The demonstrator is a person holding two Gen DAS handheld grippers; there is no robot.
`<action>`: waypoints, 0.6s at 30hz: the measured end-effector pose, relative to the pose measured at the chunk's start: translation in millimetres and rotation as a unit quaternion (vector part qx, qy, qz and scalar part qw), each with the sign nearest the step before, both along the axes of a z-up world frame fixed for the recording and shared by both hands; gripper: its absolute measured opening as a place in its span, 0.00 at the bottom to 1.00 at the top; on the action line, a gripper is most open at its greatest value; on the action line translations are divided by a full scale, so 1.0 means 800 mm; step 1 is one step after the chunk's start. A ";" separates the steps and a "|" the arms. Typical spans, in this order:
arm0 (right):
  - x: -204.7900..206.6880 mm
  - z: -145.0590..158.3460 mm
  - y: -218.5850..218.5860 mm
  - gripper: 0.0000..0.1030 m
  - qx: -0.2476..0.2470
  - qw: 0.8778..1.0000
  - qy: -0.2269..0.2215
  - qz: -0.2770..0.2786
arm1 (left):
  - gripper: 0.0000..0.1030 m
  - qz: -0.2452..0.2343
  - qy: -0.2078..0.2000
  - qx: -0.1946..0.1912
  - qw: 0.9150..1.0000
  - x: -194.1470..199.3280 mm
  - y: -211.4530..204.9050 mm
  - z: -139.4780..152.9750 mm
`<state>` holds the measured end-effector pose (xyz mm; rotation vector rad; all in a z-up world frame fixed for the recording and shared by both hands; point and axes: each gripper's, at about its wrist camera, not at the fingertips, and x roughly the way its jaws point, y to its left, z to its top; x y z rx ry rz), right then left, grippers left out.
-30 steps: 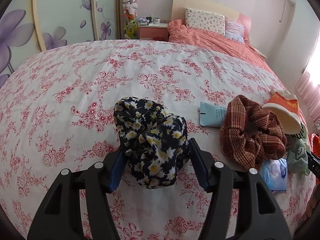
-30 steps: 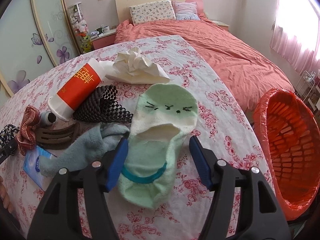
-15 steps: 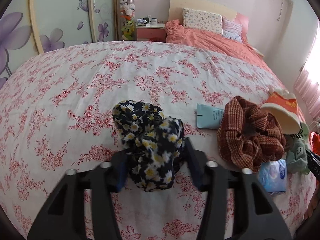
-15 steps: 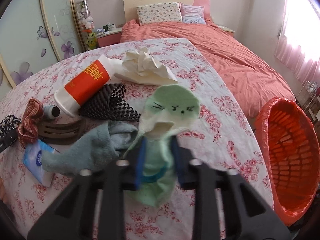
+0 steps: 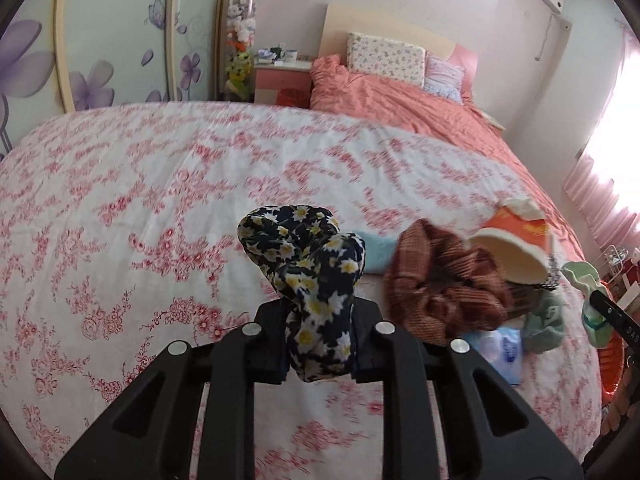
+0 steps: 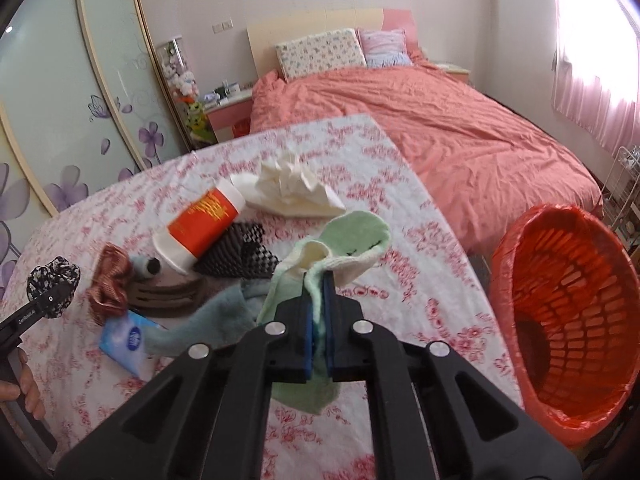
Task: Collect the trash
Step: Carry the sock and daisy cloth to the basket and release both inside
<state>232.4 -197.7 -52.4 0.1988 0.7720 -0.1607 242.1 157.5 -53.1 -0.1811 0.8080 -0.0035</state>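
My left gripper (image 5: 318, 312) is shut on a dark daisy-print scrunchie (image 5: 308, 264) and holds it above the floral table cover. It also shows in the right wrist view (image 6: 52, 280). My right gripper (image 6: 318, 300) is shut on a pale green sock (image 6: 352, 240) with a stitched face, lifted off the table. An orange-lined trash basket (image 6: 568, 320) stands at the right beside the table. On the table lie an orange paper cup (image 6: 200, 224), a crumpled white tissue (image 6: 288, 188), a plaid brown scrunchie (image 5: 440, 284), a grey-blue sock (image 6: 216, 312) and a blue tissue pack (image 6: 128, 340).
A black woven piece (image 6: 240, 256) and a brown hair clip (image 6: 168, 292) lie among the items. A bed with a salmon cover (image 6: 440, 128) is behind the table. Wardrobe doors with purple flowers (image 5: 100, 40) are at the left.
Both grippers closed, the left on the daisy scrunchie and the right on the green sock, and both lifted their items off the table.
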 end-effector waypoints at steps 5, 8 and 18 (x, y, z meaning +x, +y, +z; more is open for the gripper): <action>-0.020 0.030 0.002 0.05 0.000 1.000 -0.025 0.003 | 0.20 -0.018 -0.023 0.002 1.000 -0.013 -0.021 0.029; -0.035 0.051 0.001 0.05 0.000 0.999 -0.042 0.005 | 0.20 -0.030 -0.037 0.003 0.999 -0.022 -0.036 0.048; -0.095 0.107 -0.015 0.06 -0.007 0.996 -0.093 -0.008 | 0.20 -0.088 -0.071 0.006 0.994 -0.052 -0.105 0.095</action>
